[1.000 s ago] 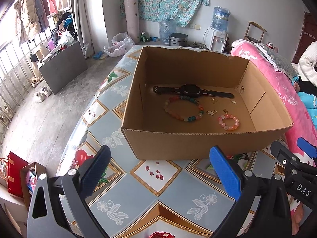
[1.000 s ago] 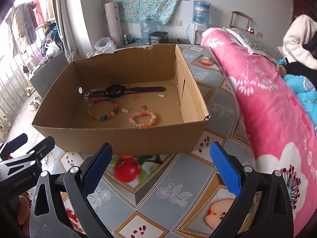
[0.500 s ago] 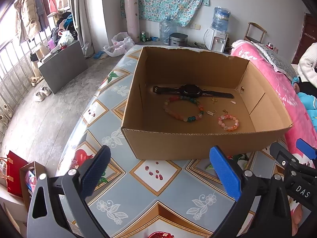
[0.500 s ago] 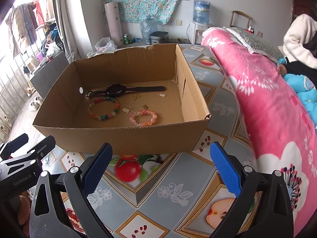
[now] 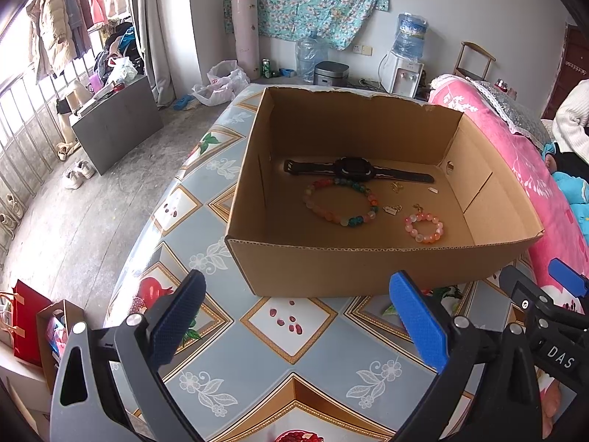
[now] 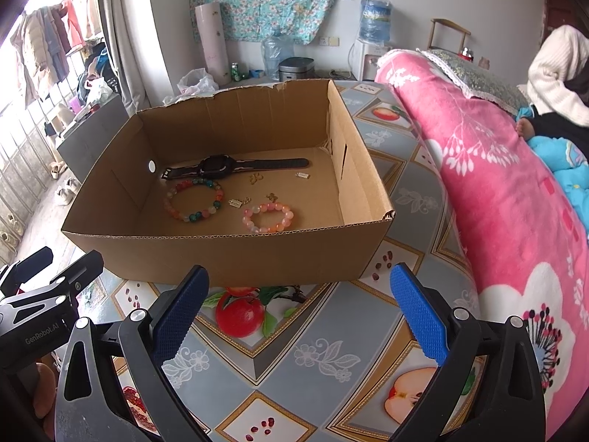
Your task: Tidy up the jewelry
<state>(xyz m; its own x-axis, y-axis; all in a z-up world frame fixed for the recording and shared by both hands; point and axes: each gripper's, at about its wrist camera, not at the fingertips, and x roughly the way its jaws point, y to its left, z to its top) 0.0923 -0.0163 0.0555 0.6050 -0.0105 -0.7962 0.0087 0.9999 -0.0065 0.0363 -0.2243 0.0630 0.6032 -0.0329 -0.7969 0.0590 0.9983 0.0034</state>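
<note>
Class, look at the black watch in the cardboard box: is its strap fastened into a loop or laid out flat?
Laid out flat. The watch lies straight along the cardboard box floor, strap ends apart.

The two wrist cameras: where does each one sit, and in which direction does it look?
Left wrist: on the left gripper, above the table, facing the cardboard box; the right gripper shows at lower right.
Right wrist: on the right gripper, same direction; the left gripper shows at lower left.
Shared: the box holding a watch and two bead bracelets, both grippers open.

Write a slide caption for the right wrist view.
Open right gripper faces an open cardboard box holding a black wristwatch and two beaded bracelets.
</note>
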